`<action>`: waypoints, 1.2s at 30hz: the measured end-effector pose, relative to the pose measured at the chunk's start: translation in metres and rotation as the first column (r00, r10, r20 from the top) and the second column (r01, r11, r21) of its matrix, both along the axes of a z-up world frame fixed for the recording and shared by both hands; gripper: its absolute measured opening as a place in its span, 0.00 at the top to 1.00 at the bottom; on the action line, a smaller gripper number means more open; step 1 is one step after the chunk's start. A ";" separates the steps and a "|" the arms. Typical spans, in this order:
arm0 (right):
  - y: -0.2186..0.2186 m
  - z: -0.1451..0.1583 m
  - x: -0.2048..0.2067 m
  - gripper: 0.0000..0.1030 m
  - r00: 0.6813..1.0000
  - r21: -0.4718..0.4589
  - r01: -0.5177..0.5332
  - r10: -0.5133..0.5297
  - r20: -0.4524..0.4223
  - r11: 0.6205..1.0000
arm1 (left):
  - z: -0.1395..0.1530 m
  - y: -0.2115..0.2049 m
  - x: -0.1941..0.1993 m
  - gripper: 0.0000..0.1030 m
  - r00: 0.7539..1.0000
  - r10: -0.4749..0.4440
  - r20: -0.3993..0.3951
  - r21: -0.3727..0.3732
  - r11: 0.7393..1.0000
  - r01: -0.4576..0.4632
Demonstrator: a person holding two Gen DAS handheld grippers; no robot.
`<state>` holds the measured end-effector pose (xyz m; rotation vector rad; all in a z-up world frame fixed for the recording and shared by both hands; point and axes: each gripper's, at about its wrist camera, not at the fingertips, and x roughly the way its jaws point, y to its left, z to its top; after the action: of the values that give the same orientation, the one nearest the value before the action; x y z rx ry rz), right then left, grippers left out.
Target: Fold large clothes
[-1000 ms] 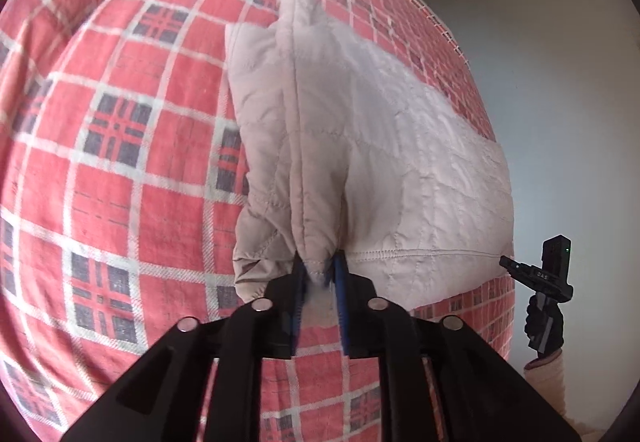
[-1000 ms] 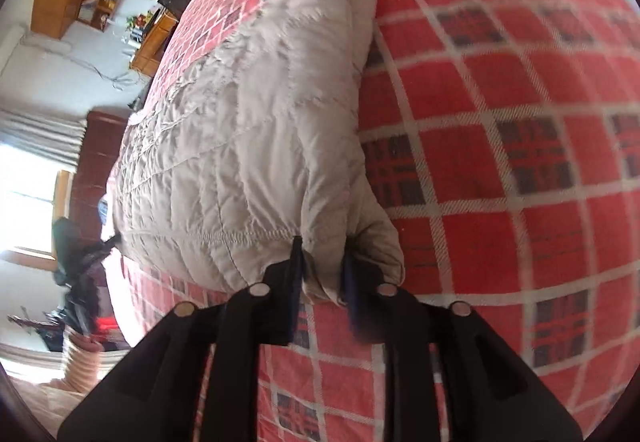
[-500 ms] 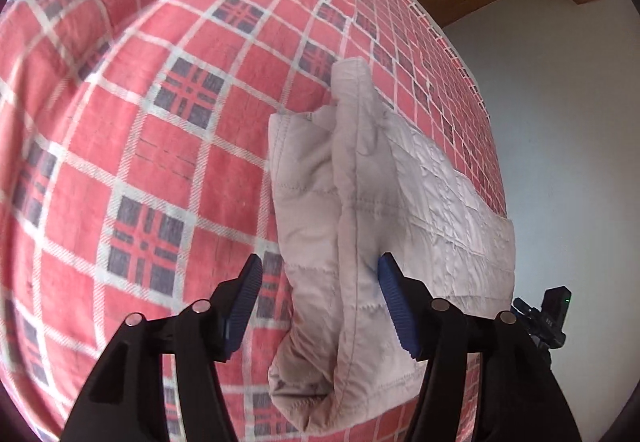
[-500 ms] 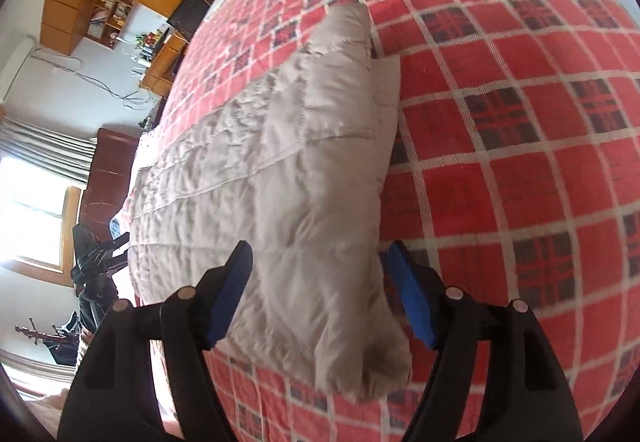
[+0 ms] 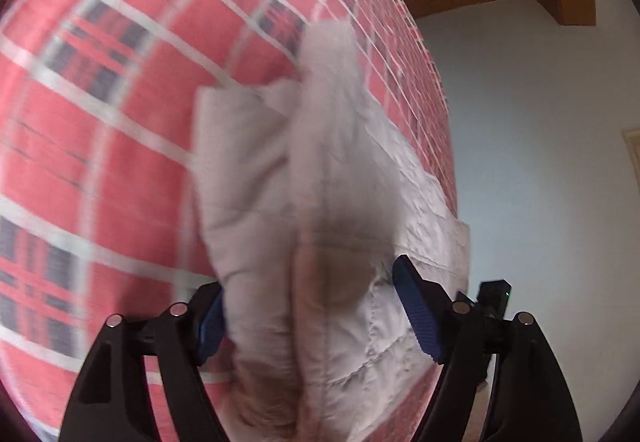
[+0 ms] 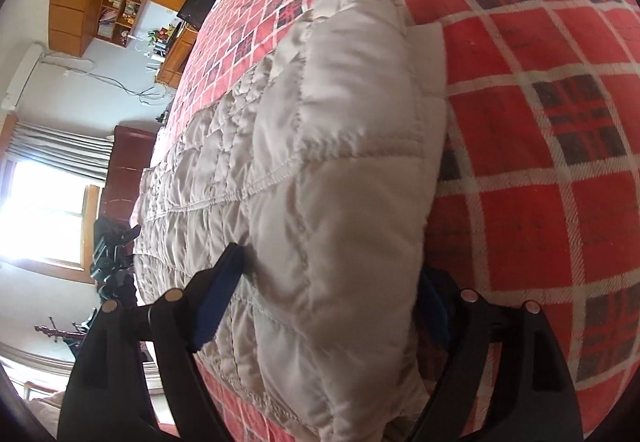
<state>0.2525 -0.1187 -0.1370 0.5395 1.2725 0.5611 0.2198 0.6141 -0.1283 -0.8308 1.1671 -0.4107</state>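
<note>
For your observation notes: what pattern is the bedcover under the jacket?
Red plaid bedcover with white and dark lines; clearest in the right wrist view.

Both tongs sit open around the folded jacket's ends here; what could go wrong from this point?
1. The puffy beige jacket may spring open, since the left tongs and right tongs are open and not pinching it.
2. Re-closing could grab only the top layer.
3. The left view is blurred, so aim may suffer.

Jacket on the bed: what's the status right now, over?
Left gripper open, right gripper open, each straddling a jacket fold. Jacket flat on plaid bedspread. Nothing in the way.
</note>
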 end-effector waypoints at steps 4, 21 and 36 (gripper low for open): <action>0.010 0.002 -0.004 0.36 1.000 -0.015 -0.006 0.006 0.022 1.000 | -0.004 -0.011 0.000 0.54 1.000 -0.004 0.001 0.011 1.000 0.004; 0.031 0.097 -0.103 0.85 0.991 0.076 -0.101 0.094 0.090 0.992 | 0.098 -0.009 -0.110 0.80 0.987 -0.114 0.116 0.045 0.993 0.110; 0.044 0.036 -0.209 0.78 0.995 0.031 -0.084 0.086 -0.048 0.996 | 0.024 0.028 -0.231 0.69 0.996 -0.090 0.008 0.136 0.987 0.088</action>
<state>0.0432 -0.0746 -0.1010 0.5275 1.3405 0.6416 -0.0116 0.6423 -0.1038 -0.6591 1.2080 -0.4050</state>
